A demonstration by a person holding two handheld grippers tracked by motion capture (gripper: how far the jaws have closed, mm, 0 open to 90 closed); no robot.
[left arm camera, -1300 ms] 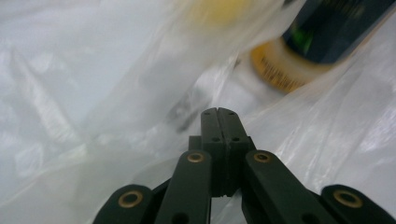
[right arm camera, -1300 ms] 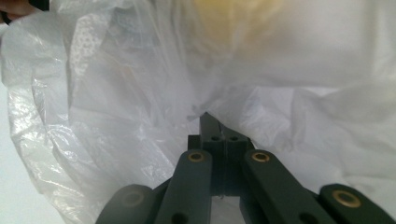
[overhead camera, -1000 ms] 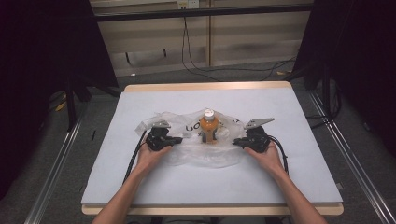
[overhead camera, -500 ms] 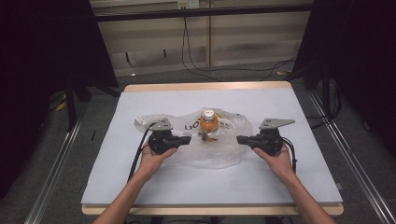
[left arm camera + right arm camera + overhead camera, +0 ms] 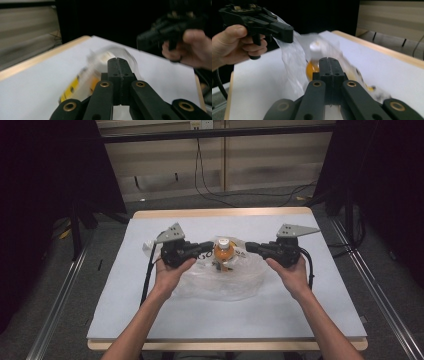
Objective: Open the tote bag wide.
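Two hand-held grippers lift the edges of a clear plastic bag around an orange bottle on a white tabletop.

Your left gripper [image 5: 206, 245] is clenched on the bag's [image 5: 230, 280] left edge and your right gripper [image 5: 251, 248] on its right edge, each with jaws pressed together on the film. The bottle [image 5: 223, 253], orange with a white cap, sits inside the bag at the middle of the tabletop [image 5: 320, 315], between the grippers. By my reading, the grip is done; getting the bottle out, or opening the bag wider, is left. Both your hands are raised just above the tabletop, grippers pointing inward toward each other.
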